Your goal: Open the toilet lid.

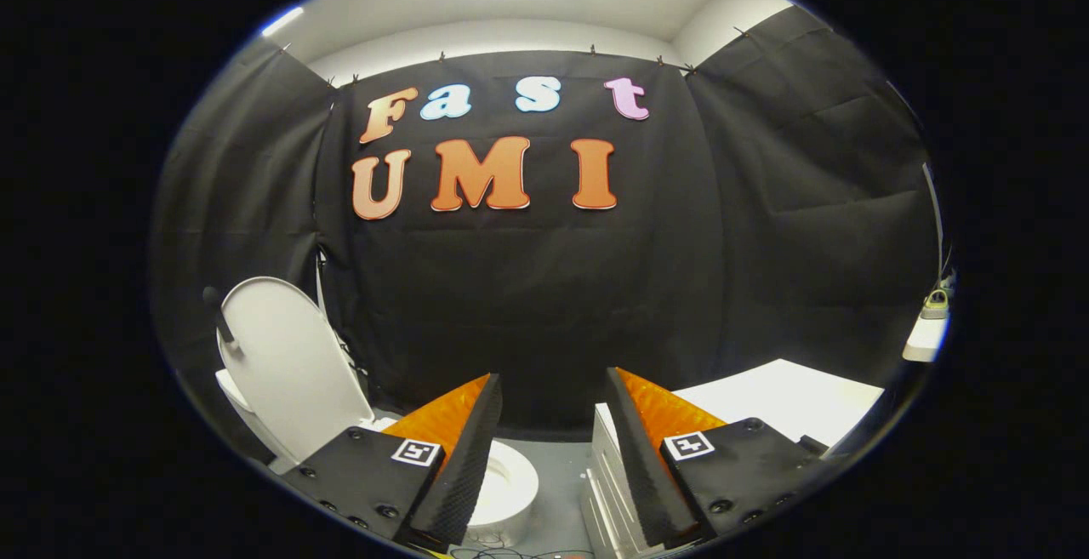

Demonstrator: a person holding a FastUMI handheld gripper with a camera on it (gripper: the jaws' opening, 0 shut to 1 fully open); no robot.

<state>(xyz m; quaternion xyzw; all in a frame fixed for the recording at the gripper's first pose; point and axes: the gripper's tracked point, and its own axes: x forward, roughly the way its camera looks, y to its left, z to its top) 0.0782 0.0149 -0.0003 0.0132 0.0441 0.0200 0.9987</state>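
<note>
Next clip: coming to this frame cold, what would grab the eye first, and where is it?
The raised white oval toilet lid stands upright against the black cloth wall, beyond the left finger, with the round white bowl rim below it, partly behind that finger. The gripper is open, holding nothing. A white cabinet top lies behind the right finger.

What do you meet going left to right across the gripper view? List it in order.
Raised toilet lid → toilet seat → open gripper, nothing between its fingers → white cabinet → small white shelf.
</note>
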